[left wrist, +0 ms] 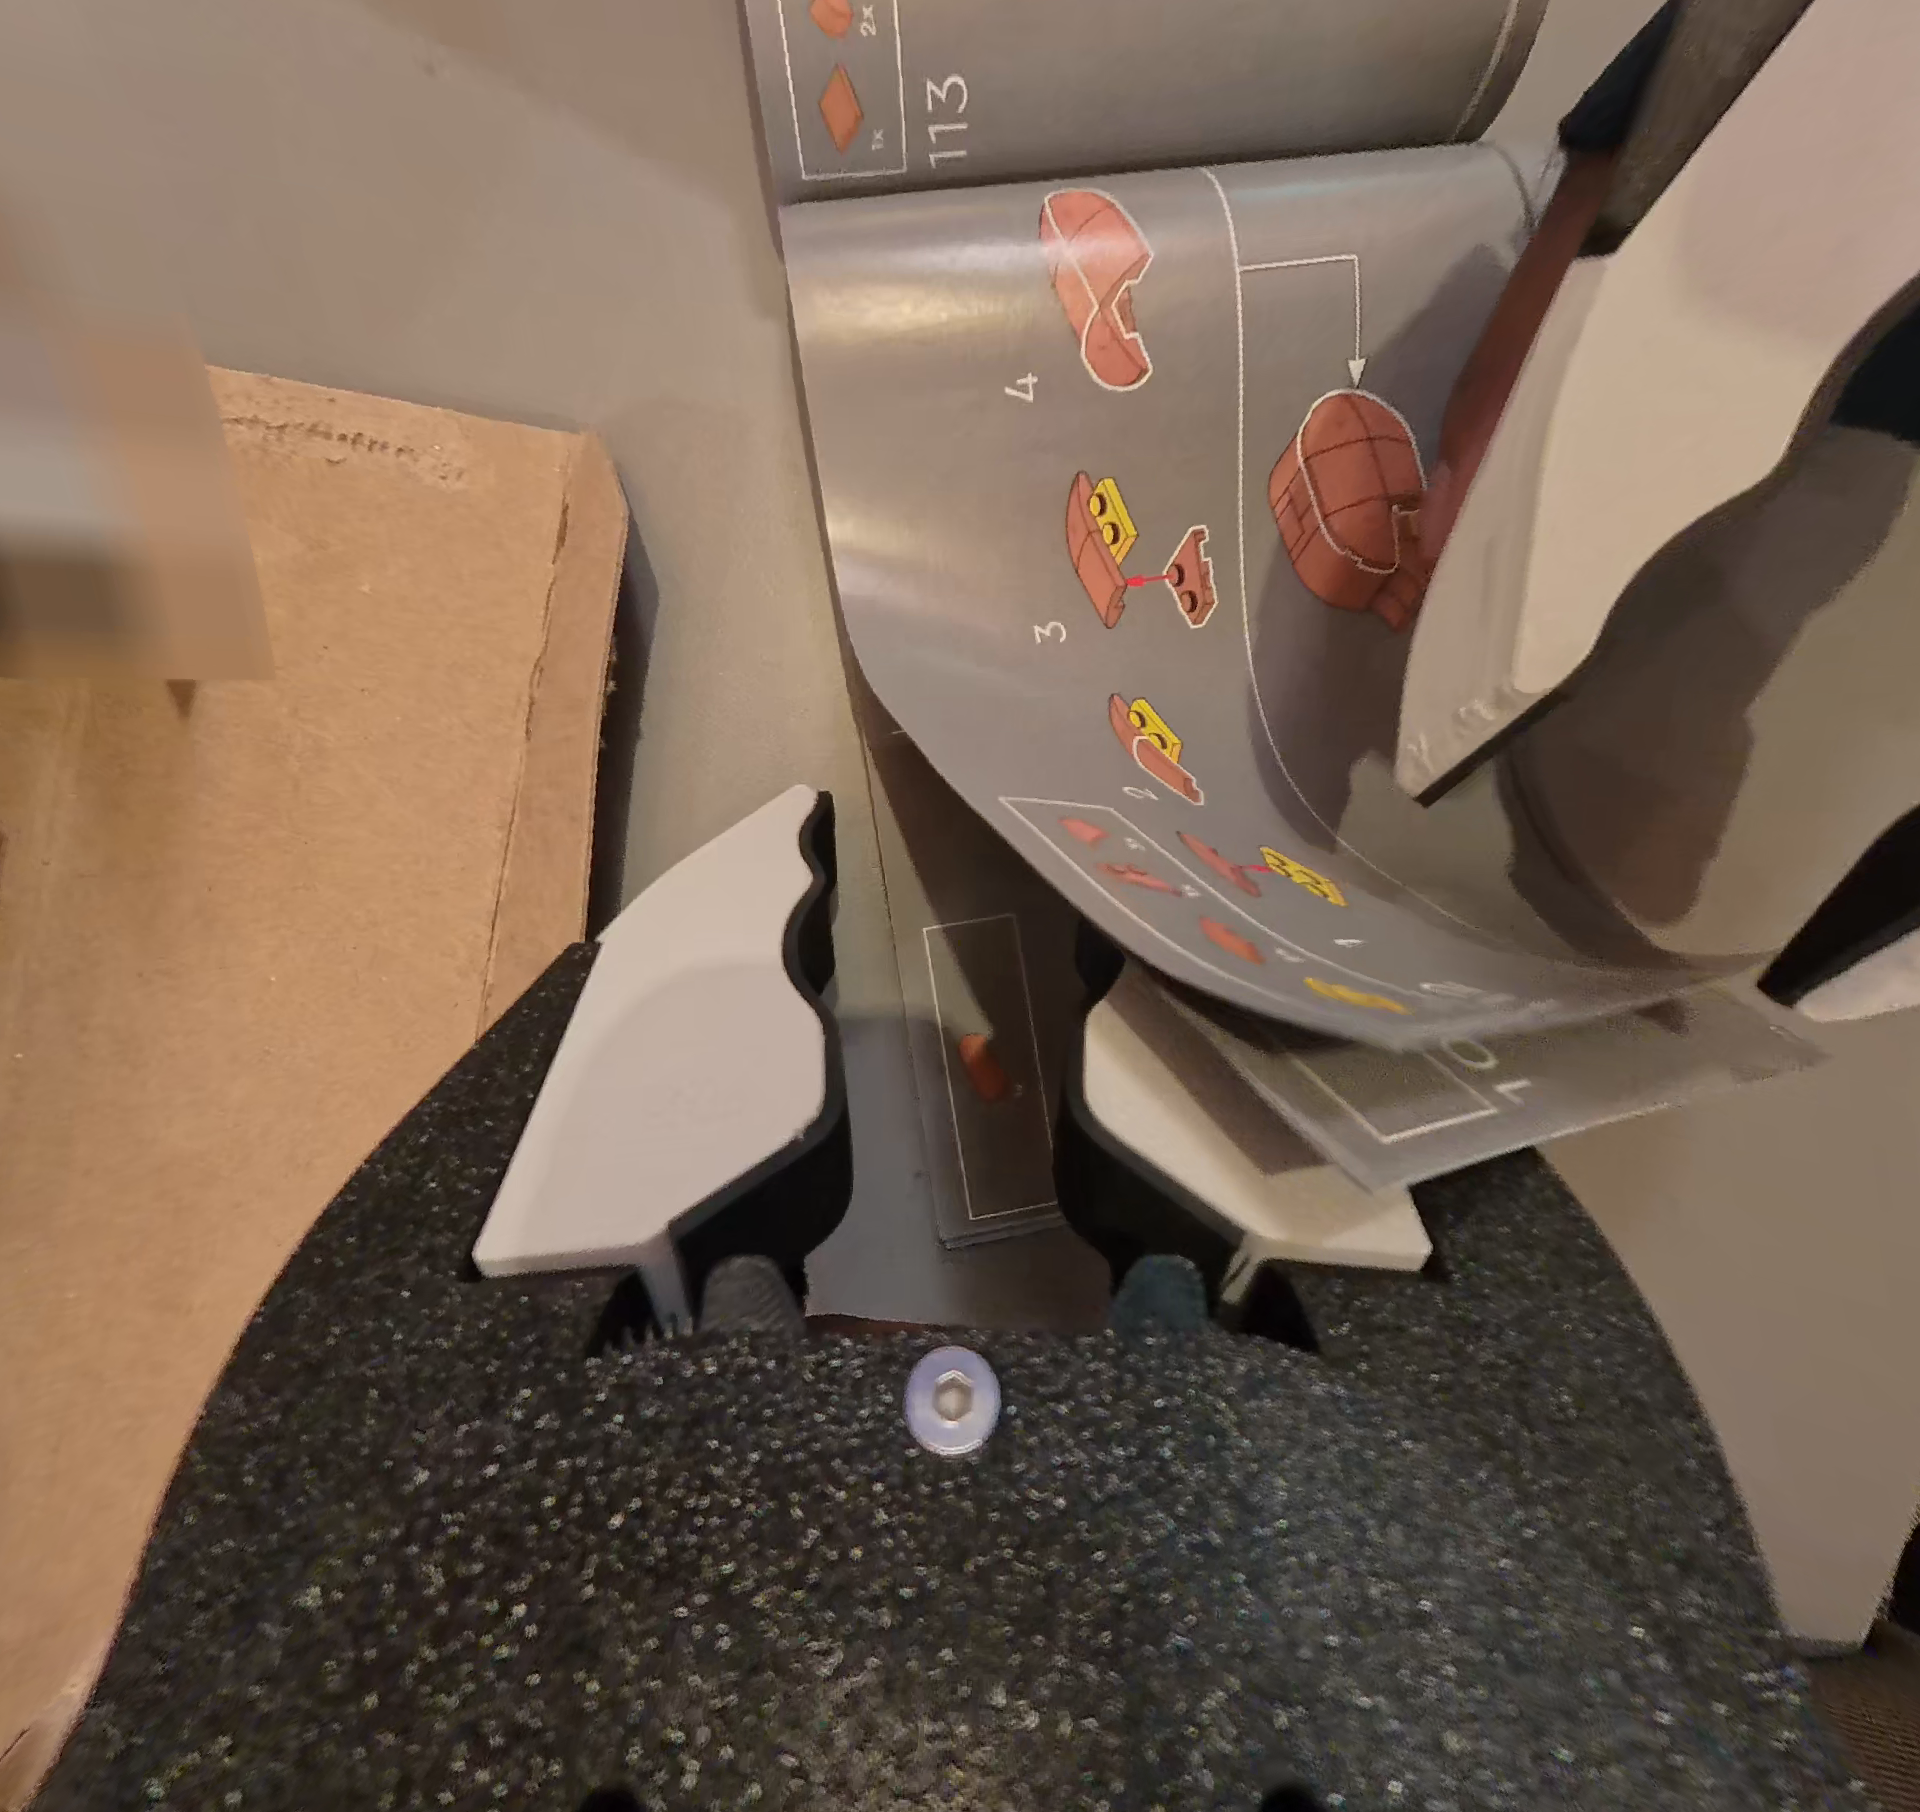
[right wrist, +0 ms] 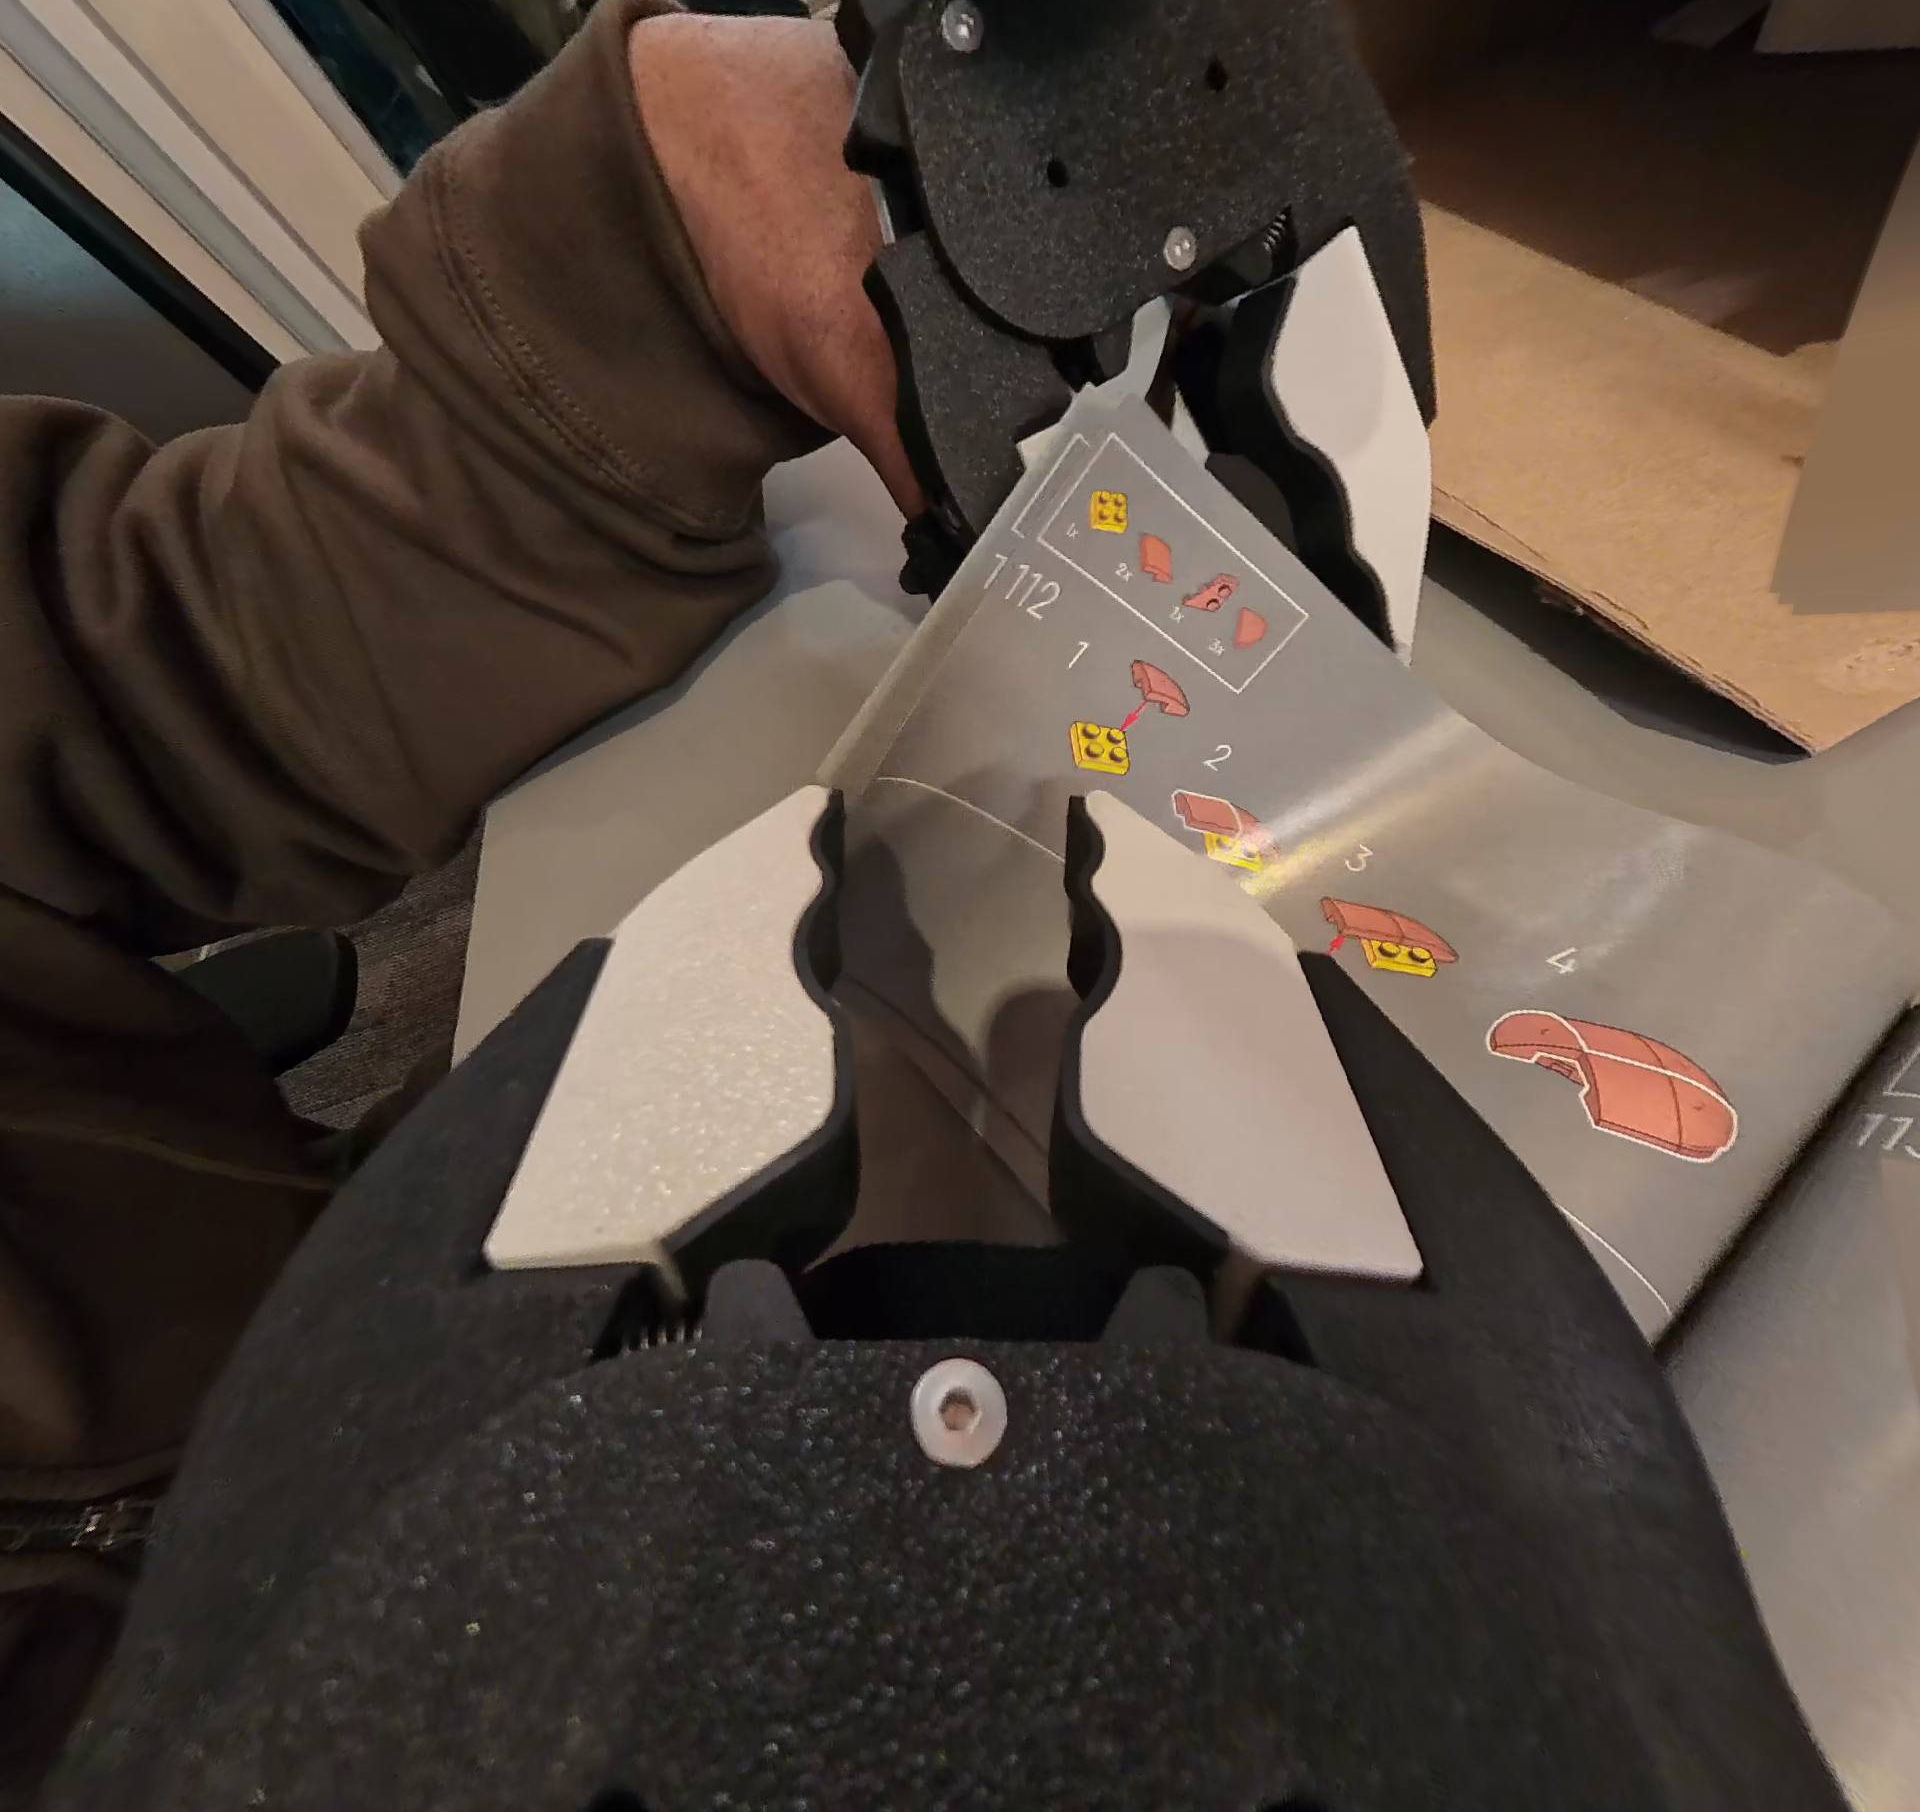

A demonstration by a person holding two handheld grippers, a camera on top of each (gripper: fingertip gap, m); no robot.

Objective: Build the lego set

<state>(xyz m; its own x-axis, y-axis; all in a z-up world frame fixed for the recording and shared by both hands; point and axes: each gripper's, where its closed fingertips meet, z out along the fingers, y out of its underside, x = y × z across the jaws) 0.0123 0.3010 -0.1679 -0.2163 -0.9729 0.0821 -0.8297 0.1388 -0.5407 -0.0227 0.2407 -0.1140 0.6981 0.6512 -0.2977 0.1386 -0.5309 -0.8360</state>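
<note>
No loose bricks show; the set's grey instruction booklet [left wrist: 1039,474] lies open on the grey table. Its near pages curl up. My left gripper [left wrist: 956,889] is open, and the lifted pages rest over its right finger [left wrist: 1174,1066], with a lower page showing in the gap. In the right wrist view the booklet [right wrist: 1403,827] runs from the left gripper [right wrist: 1226,432], whose fingers straddle the page corner, down under my right gripper [right wrist: 951,827]. The right gripper is open and empty just above the page. It shows blurred at the right of the left wrist view [left wrist: 1579,536].
A brown cardboard box [left wrist: 312,879] lies flat left of the booklet and shows at the far right in the right wrist view [right wrist: 1621,515]. A person's hand and brown sleeve [right wrist: 499,515] hold the left gripper. The grey table [left wrist: 520,152] lies under everything.
</note>
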